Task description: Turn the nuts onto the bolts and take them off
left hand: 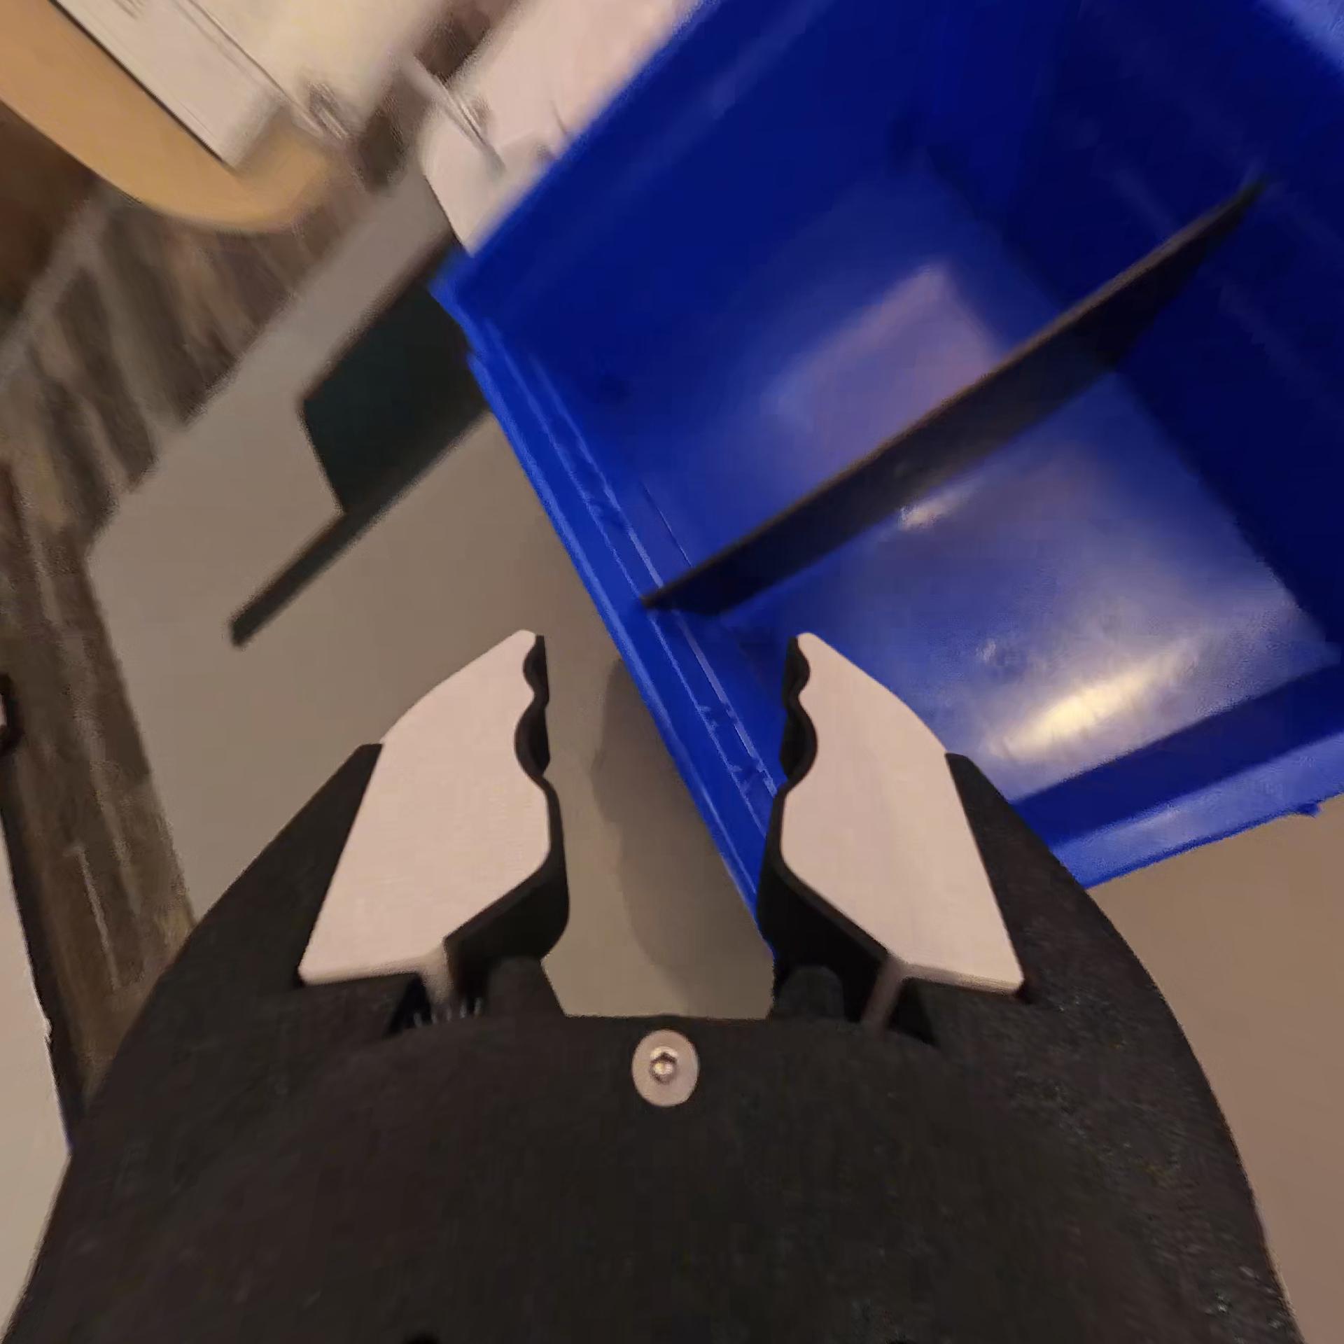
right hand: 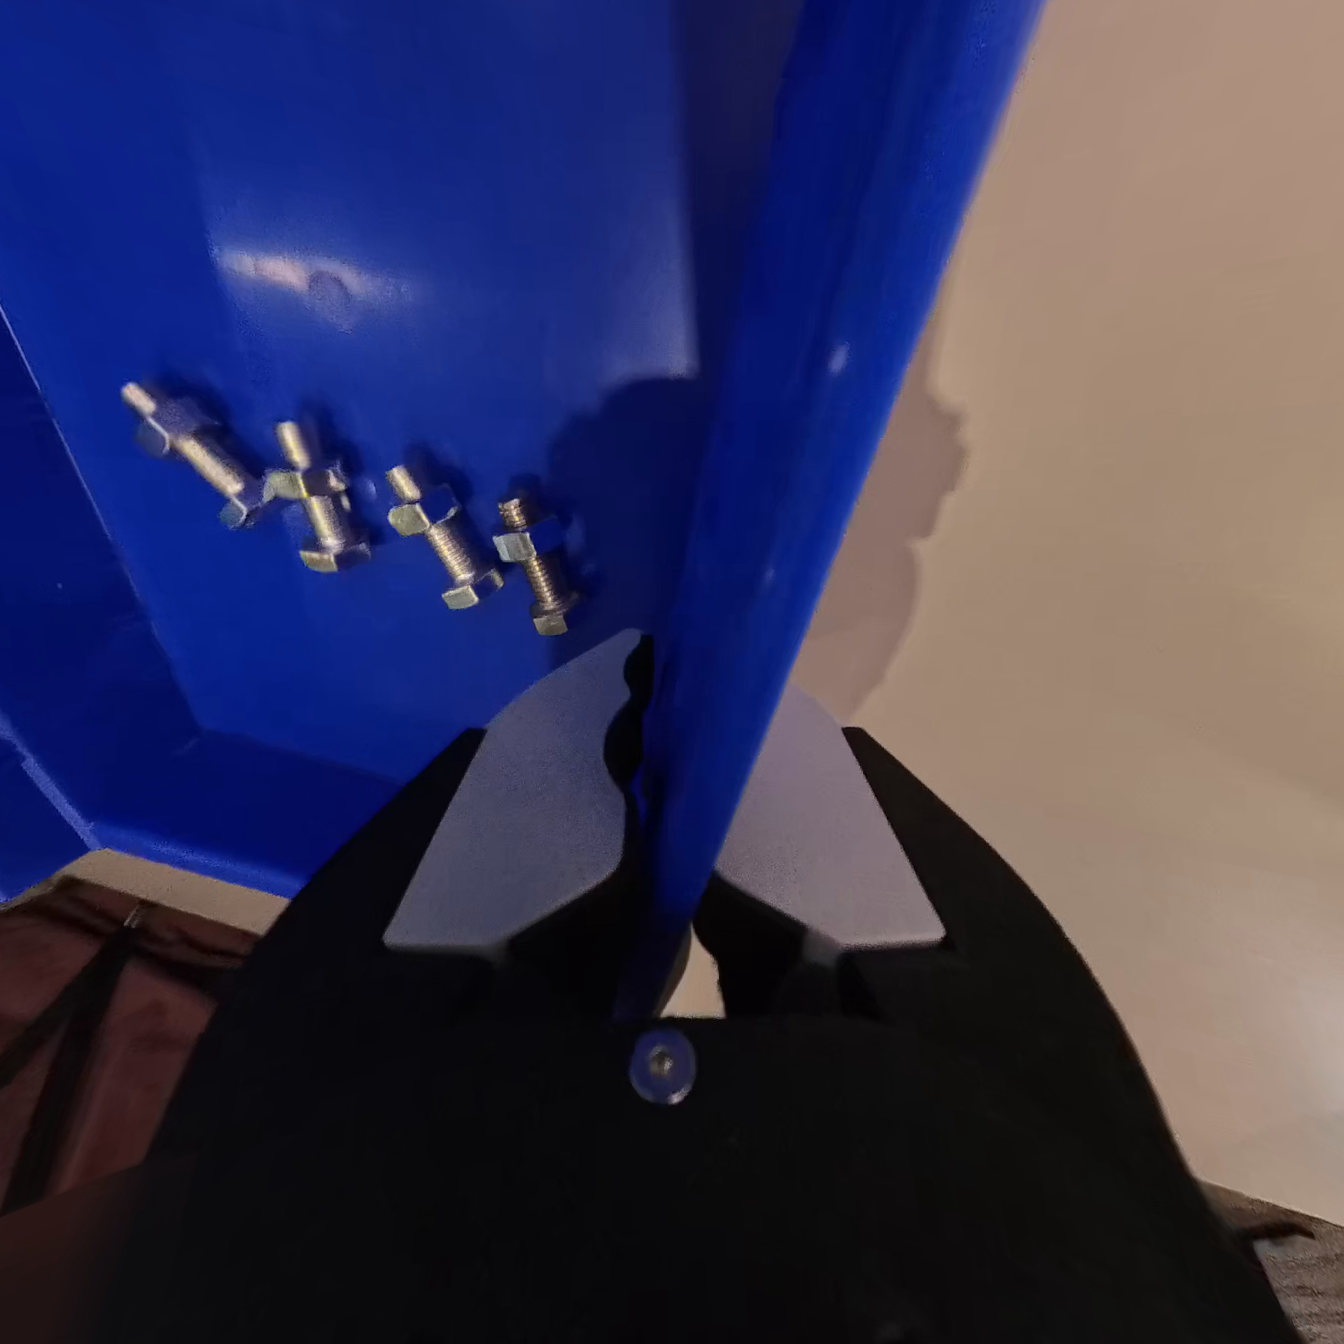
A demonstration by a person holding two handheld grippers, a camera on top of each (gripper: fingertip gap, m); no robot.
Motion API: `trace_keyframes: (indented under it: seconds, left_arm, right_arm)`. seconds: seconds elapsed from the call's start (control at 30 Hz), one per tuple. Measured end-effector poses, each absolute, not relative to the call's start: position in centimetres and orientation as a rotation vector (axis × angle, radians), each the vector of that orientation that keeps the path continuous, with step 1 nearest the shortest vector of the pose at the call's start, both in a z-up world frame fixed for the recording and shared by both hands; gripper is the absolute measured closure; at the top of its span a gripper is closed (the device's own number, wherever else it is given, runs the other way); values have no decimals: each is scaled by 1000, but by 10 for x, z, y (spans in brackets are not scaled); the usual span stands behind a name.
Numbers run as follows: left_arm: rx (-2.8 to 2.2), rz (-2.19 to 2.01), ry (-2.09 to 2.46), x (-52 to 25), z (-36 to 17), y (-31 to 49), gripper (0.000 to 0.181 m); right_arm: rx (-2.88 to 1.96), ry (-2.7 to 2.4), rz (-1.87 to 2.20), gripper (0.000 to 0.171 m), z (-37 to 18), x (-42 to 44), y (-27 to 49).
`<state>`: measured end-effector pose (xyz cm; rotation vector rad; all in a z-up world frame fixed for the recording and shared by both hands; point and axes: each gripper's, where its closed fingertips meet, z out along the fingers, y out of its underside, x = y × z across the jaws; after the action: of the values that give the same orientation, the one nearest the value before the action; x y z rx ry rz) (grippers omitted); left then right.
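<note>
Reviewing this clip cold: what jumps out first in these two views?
The blue bin fills both views. In the right wrist view, four bolts with nuts on them lie in a loose row on its floor, and the right gripper is clamped on the bin's side wall. In the left wrist view, the left gripper is open over the bin's rim, by a black divider between two bare compartments.

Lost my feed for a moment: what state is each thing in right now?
Left gripper: open, empty, jaws either side of the bin's rim.
Right gripper: shut on the blue bin wall.
Blue bin: gripped by its wall.
Four bolts: lying in the bin, a nut threaded on each.
Black divider: standing in the bin.
</note>
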<state>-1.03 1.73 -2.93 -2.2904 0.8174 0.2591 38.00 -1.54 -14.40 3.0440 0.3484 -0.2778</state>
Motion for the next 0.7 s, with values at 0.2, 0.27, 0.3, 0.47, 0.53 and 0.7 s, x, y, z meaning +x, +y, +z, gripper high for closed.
trace_keyframes:
  seconds: [0.2, 0.27, 0.3, 0.47, 0.53, 0.7]
  left_arm:
    - [-2001, 345, 726, -9, 30, 15, 125]
    - [-1995, 318, 708, -10, 35, 14, 125]
    - [-1976, 313, 693, -11, 40, 15, 126]
    - [-1859, 352, 615, -27, 67, 19, 128]
    - [-1825, 320, 576, -32, 77, 20, 129]
    - [-1808, 276, 516, -51, 90, 22, 128]
  right_arm:
    - [3041, 355, -220, 163, -145, 382, -15]
    - [3045, 351, -193, 161, -145, 383, -15]
    - [3046, 349, -185, 161, -145, 383, -15]
    - [3067, 306, -261, 166, -145, 382, -13]
    - [3048, 324, -281, 166, -145, 382, -14]
    - [2968, 320, -247, 166, -145, 401, -23]
